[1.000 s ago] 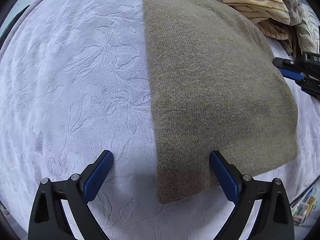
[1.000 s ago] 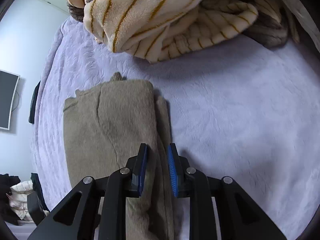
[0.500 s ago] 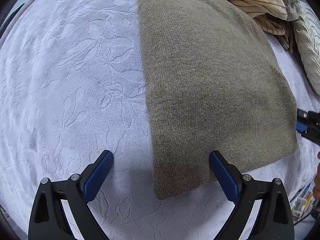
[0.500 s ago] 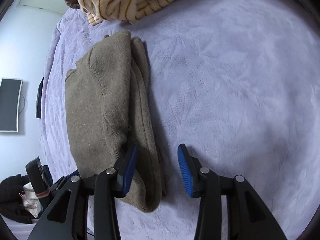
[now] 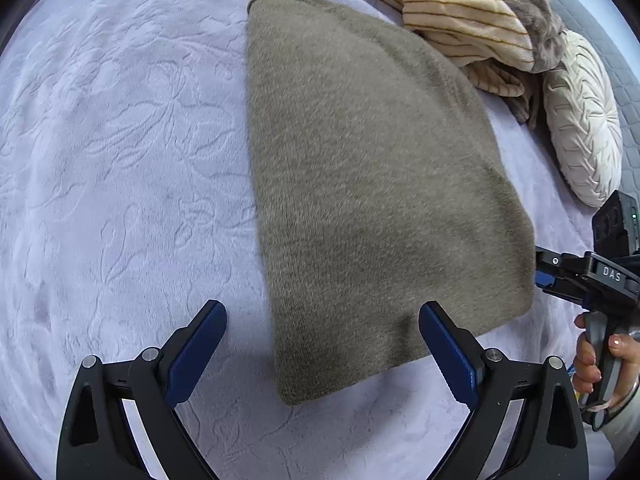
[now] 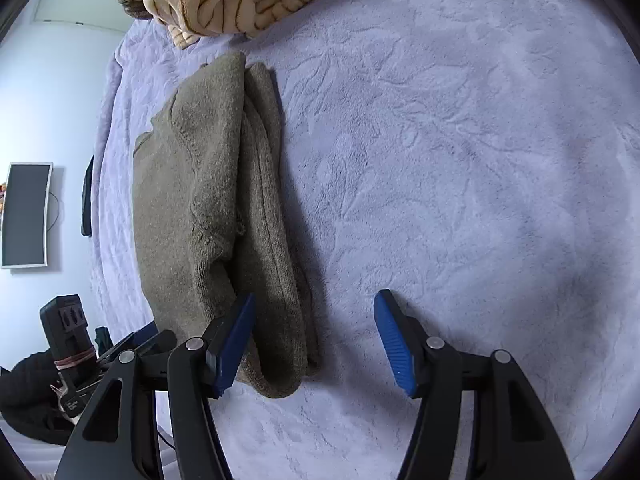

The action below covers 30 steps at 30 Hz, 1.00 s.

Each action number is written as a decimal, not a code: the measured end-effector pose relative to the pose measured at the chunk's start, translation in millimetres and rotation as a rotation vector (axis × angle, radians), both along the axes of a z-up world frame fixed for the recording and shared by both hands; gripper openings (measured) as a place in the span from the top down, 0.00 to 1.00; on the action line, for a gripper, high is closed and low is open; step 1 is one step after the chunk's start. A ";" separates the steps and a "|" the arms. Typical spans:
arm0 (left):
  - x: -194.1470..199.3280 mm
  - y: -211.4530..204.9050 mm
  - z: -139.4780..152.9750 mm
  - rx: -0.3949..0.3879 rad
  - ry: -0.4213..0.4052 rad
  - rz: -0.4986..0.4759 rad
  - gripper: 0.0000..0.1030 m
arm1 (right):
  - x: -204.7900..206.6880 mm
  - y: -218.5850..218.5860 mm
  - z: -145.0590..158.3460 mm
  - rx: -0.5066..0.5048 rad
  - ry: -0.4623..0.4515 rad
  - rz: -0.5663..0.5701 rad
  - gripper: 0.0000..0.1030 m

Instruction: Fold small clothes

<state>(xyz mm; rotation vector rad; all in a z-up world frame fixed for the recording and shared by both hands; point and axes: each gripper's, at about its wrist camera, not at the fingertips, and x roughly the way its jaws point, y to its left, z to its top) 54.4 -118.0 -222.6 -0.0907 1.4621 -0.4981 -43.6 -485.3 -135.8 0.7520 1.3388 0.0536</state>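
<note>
1. Sweater [image 5: 372, 184]: olive-green knit, folded into a flat slab on the bedspread [image 5: 120, 152], a pale lilac plush with an embossed leaf pattern. In the right wrist view the sweater [image 6: 208, 208] shows stacked layers along its right edge, a seam running down the top layer, and a rounded fold at the near end.
2. Left gripper [image 5: 322, 350]: jaws spread wide, holding nothing. Left blue pad [image 5: 196, 354] sits over bare bedspread, right blue pad over the sweater's near edge. The sweater's near corner lies between the fingers; contact with the fabric cannot be told.
3. Right gripper [image 6: 314, 340]: released, jaws apart, nothing clamped. Left pad [image 6: 234, 344] is at the sweater's near end, over or against the fold; which one cannot be told. Right pad is over bare bedspread, clear of the cloth.
4. In the left wrist view the right gripper [image 5: 544, 276] reaches in from the right edge, its tip at the sweater's right side. The hand [image 5: 600, 356] grips its handle, nails painted pale.
5. Far end of the bed: a cream blanket [image 5: 460, 12] with thin brown stripes, bunched up, just past the sweater's far edge. A round cream pillow [image 5: 584, 128] with a ribbed pattern lies beside it on the right.
6. Right wrist view, left side: a wall with a dark screen [image 6: 26, 216] mounted on it.
</note>
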 end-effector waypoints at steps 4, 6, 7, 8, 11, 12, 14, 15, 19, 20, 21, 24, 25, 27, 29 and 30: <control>11.0 0.2 6.2 -0.036 0.015 0.007 0.06 | 0.1 -8.0 4.9 0.002 -0.023 -0.025 0.36; 13.7 1.9 4.9 -0.047 0.025 0.019 0.06 | 1.6 -10.5 6.3 0.009 -0.037 -0.037 0.36; 13.2 0.9 3.9 -0.054 0.027 0.025 0.06 | 4.4 -12.2 7.3 0.024 -0.048 -0.042 0.36; 14.5 0.8 4.0 -0.065 0.030 0.032 0.06 | 6.6 -12.9 8.1 0.036 -0.057 -0.044 0.36; 15.8 -7.9 3.7 -0.115 0.040 0.044 0.06 | 17.4 -13.3 10.8 0.069 -0.090 -0.042 0.32; 16.7 -10.6 3.4 -0.128 0.044 0.043 0.06 | 21.5 -12.8 11.4 0.080 -0.101 -0.039 0.30; 17.4 -16.4 1.7 -0.139 0.047 0.034 0.05 | 33.0 -9.9 12.5 0.089 -0.119 -0.015 0.30; 18.3 -21.0 -0.1 -0.137 0.048 0.026 0.05 | 40.6 -8.1 12.7 0.078 -0.125 0.004 0.30; 21.0 -28.0 -11.0 -0.129 0.070 0.007 0.06 | 72.2 -5.5 8.2 0.079 -0.136 0.059 0.30; 22.2 -32.3 -13.8 -0.133 0.075 0.004 0.06 | 79.1 -5.4 6.2 0.083 -0.139 0.069 0.30; 23.2 -34.8 -16.2 -0.135 0.078 0.001 0.06 | 87.5 -6.4 3.1 0.089 -0.141 0.086 0.30; 25.3 -39.2 -20.7 -0.138 0.080 -0.006 0.06 | 108.3 -8.3 -9.1 0.087 -0.134 0.116 0.30; 25.9 -39.9 -21.4 -0.139 0.080 -0.006 0.06 | 114.3 -8.6 -13.2 0.090 -0.135 0.130 0.30; 29.6 -47.0 -23.2 -0.140 0.082 -0.003 0.06 | 121.6 -8.9 -17.3 0.096 -0.134 0.143 0.30; 32.4 -49.6 -22.6 -0.149 0.091 0.017 0.06 | 129.0 -8.8 -19.8 0.116 -0.135 0.150 0.30; 33.0 -48.5 -21.7 -0.159 0.097 0.031 0.06 | 132.1 -8.5 -20.1 0.125 -0.135 0.153 0.29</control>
